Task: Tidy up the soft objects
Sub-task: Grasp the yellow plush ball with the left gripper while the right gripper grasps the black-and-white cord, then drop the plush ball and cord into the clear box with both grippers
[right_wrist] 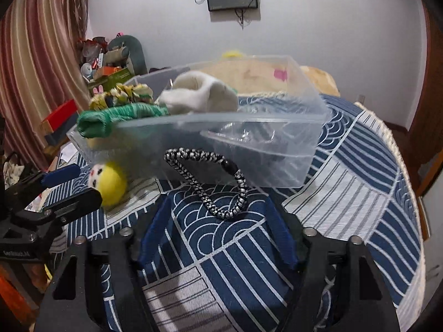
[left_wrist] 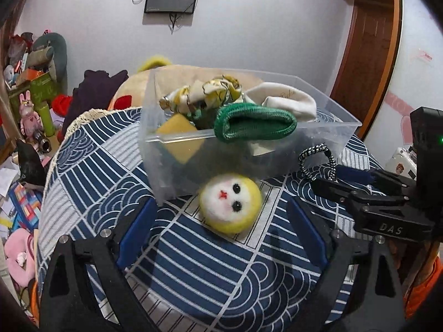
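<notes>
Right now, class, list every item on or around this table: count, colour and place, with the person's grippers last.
Box: one, clear plastic, on the table.
Sock: one, green, draped over the box's front rim.
Sock: one, white, in the box.
Cloth: one, yellow-white print, in the box.
Sponge: one, yellow, in the box.
Ball: one, yellow with white face, beside the box.
Cord: one, black-white braided loop, before the box.
Tablecloth: one, navy-white.
Left gripper: open.
Right gripper: open.
</notes>
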